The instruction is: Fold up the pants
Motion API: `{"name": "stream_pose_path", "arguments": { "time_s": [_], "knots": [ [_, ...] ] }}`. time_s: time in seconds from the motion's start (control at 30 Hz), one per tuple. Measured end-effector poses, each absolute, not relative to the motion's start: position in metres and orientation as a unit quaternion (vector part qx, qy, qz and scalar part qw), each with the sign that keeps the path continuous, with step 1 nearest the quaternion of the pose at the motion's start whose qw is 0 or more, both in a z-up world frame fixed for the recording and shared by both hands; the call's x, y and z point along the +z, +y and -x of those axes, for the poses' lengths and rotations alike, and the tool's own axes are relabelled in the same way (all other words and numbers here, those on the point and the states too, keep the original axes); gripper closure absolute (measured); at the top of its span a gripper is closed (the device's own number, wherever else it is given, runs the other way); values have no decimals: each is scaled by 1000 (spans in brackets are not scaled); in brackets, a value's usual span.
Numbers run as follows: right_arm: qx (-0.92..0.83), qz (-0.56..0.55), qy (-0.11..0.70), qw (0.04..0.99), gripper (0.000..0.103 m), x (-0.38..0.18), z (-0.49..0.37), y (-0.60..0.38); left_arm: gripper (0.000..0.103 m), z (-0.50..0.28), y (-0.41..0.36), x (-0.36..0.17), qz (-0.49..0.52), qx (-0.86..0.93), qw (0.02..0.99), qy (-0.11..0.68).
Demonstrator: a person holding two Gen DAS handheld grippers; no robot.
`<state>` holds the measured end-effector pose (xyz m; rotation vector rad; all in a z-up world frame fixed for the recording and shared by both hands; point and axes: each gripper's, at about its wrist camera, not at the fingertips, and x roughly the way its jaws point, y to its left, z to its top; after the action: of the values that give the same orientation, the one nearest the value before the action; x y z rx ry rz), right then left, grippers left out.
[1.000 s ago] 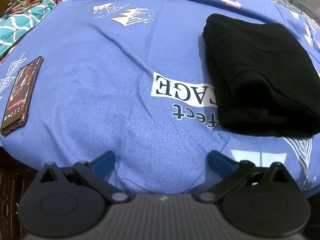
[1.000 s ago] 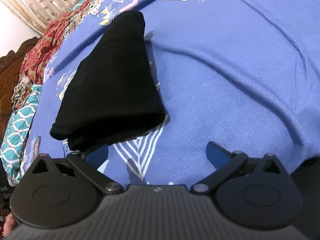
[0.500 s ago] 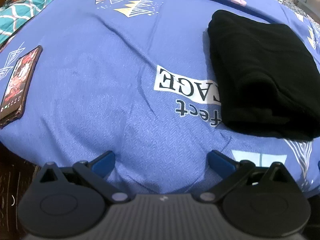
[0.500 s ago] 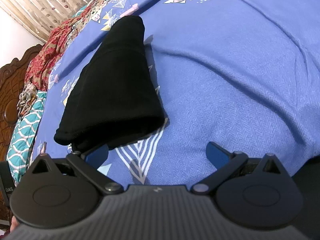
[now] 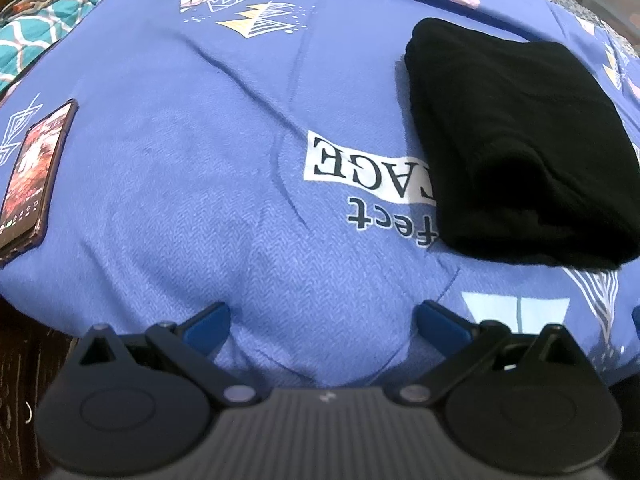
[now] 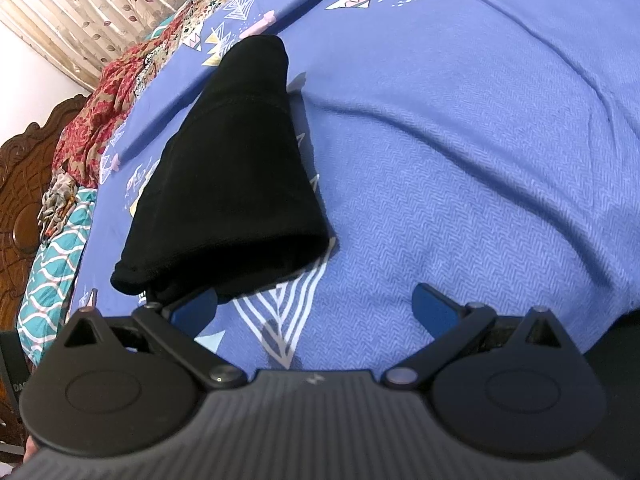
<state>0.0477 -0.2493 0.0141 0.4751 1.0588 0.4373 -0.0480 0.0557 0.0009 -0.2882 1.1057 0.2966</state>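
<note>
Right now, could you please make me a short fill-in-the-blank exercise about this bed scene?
1. The folded pants are ____ in colour.
2. The phone lies on the ____ bedsheet.
3. The left gripper and right gripper are both ____.
4. Neither gripper holds the ____.

Missing words: black; blue; open; pants

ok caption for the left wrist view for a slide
Open left gripper over blue bedsheet, folded black pants ahead right, phone far left.

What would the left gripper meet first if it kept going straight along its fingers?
Most likely the bare blue bedsheet: the open left gripper points at plain cloth. The folded black pants lie off to its right and the phone far left, both outside that line, though depth is uncertain.
</note>
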Motion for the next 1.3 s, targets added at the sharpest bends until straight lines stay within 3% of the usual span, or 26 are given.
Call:
{"name": "stream_pose_path", "arguments": {
  "time_s": [0.37, 0.7, 1.03, 1.23, 1.3],
  "knots": [
    [178, -223, 426, 858, 0, 41, -43, -257, 0, 67, 67, 43, 113, 127, 861, 479],
    [194, -215, 416, 862, 0, 46, -57, -251, 0, 15, 90, 57, 171, 75, 868, 459],
    [248, -207, 399, 858, 0, 46, -95, -231, 0, -50, 97, 28, 196, 21, 855, 480],
    [273, -216, 431, 833, 2, 20, -120, -212, 0, -71, 93, -1, 270, -27, 827, 493],
    [284, -264, 454, 802, 2, 7, -126, -213, 0, -72, 90, -5, 272, -24, 828, 489]
  ]
}}
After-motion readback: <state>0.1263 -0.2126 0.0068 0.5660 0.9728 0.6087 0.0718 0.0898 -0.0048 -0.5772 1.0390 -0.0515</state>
